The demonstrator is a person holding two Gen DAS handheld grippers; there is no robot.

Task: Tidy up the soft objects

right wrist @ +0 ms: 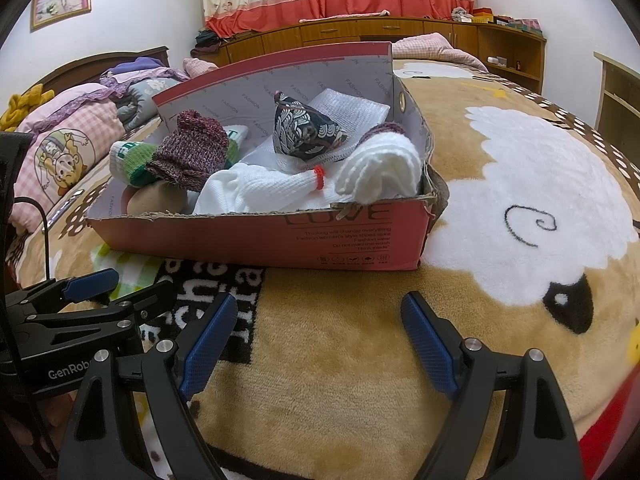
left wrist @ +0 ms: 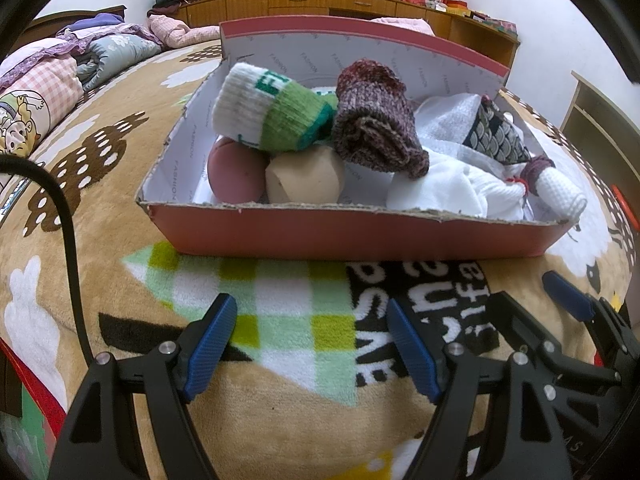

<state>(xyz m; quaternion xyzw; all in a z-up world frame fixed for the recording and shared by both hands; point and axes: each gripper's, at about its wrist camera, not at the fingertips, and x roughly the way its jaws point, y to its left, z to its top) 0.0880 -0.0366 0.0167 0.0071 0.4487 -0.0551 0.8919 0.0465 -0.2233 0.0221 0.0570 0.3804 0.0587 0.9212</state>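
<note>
Fleece blanket (left wrist: 280, 420) lies bare under both tongs, so the next pick must come from the red box (left wrist: 352, 236) at twelve o'clock: reach over its torn front wall for the green sock (left wrist: 280, 120), gripping mid-roll. Left tongs (left wrist: 308, 344) and right tongs (right wrist: 320, 340) hover spread, empty, tilted downward.

Your left gripper (left wrist: 308, 344) and right gripper (right wrist: 320, 344) share one build: black angular plastic frames with triangular cut-outs, silver round-head screws at the pivots, and blue cross-hatched pads (right wrist: 208, 344) on the fingers. White lettering "GenRob" marks the left gripper's body. A black cable (left wrist: 68, 240) curves beside it.
</note>
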